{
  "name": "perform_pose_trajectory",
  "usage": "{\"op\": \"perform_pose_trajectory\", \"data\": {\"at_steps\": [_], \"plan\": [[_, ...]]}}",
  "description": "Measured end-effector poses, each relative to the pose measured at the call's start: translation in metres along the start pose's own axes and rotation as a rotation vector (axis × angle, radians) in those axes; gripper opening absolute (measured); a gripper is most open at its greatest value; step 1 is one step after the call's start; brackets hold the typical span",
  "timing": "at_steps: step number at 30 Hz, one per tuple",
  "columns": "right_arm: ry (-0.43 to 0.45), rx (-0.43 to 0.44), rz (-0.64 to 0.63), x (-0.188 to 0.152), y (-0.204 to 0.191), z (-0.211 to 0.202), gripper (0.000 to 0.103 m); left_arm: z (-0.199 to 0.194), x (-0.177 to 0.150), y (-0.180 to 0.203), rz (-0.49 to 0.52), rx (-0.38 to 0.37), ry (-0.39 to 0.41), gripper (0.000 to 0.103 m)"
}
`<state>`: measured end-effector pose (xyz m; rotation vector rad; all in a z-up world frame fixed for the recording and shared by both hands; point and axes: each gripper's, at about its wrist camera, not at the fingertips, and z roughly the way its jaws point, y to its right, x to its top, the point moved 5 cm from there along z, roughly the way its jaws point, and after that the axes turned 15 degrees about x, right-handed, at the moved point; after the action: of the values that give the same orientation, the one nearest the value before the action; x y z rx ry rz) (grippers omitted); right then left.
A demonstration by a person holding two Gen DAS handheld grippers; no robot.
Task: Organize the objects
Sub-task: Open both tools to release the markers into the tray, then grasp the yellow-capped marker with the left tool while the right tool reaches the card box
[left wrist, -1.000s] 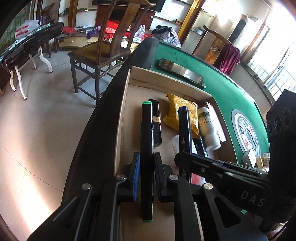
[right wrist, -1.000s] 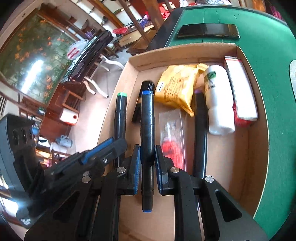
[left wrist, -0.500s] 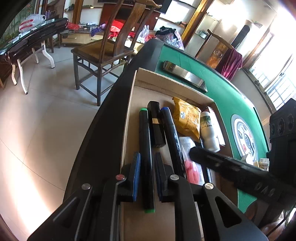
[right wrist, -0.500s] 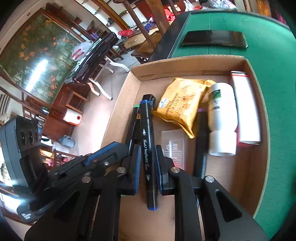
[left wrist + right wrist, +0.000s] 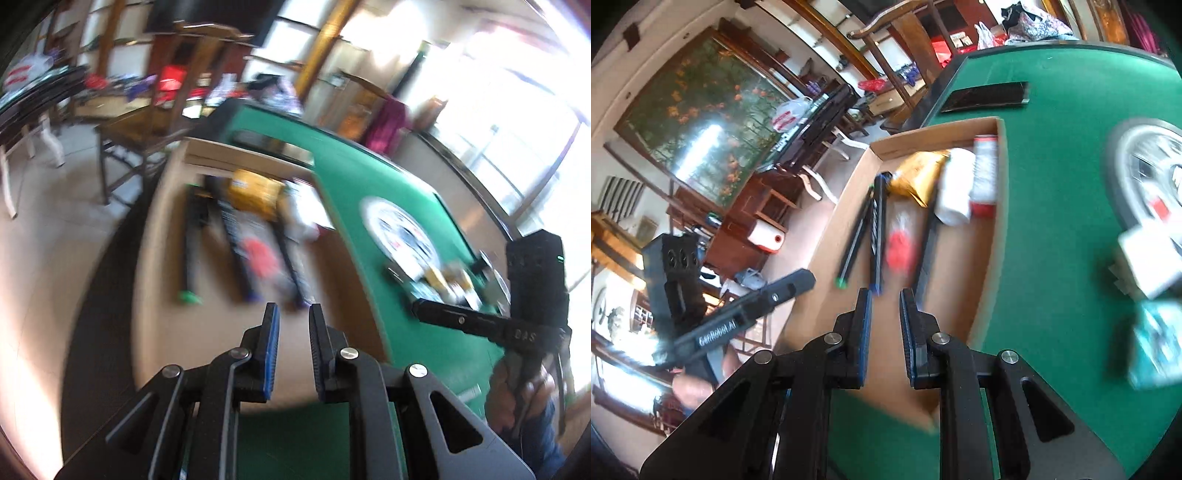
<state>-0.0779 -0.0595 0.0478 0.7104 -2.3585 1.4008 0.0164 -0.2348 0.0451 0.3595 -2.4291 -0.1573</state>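
Both markers are out of my fingers now. A moment ago the left gripper was clamped on the green-capped marker and the right gripper on the blue-capped marker; both now lie flat in the cardboard box, side by side, w/ my hands pulled back toward the near edge of the box. Left jaws: narrow gap, nothing in it. Right jaws: easing open, also empty. So that pair is filed, and next I'd guess I go for the loose stuff on the green felt table (small boxes at right, too blurred to name).

Materials: box is plain brown corrugated card, low walls, matte. Markers are long, slim black barrels w/ coloured end caps, smooth plastic, prone to roll. Beside them sit a crinkly yellow snack bag, a white cylindrical bottle and a clear sachet w/ red contents. Felt looks soft, grippy.
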Motion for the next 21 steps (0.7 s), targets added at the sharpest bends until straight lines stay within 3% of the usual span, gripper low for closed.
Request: {"op": "perform_pose_trajectory", "data": {"at_steps": [3, 4, 8, 12, 18, 21], "plan": [[0.025, -0.03, 0.009, -0.041, 0.02, -0.048, 0.041, -0.008, -0.024, 0.043, 0.103, -0.074, 0.001, 0.029], [0.03, -0.046, 0.018, -0.052, 0.026, -0.061, 0.044, -0.009, -0.031, 0.058, 0.14, -0.092, -0.001, 0.036], [0.102, -0.105, 0.067, -0.096, 0.056, -0.121, 0.044, -0.008, -0.066, 0.13, 0.368, -0.17, -0.004, 0.047], [0.241, -0.106, 0.107, -0.122, 0.077, -0.181, 0.044, -0.006, -0.105, 0.2, 0.64, -0.193, 0.011, 0.054], [0.358, -0.093, 0.133, -0.136, 0.091, -0.224, 0.044, -0.002, -0.147, 0.248, 0.978, -0.096, 0.076, 0.057], [0.376, -0.09, 0.136, -0.135, 0.093, -0.227, 0.044, 0.011, -0.153, 0.26, 1.038, -0.07, 0.056, 0.058]]}}
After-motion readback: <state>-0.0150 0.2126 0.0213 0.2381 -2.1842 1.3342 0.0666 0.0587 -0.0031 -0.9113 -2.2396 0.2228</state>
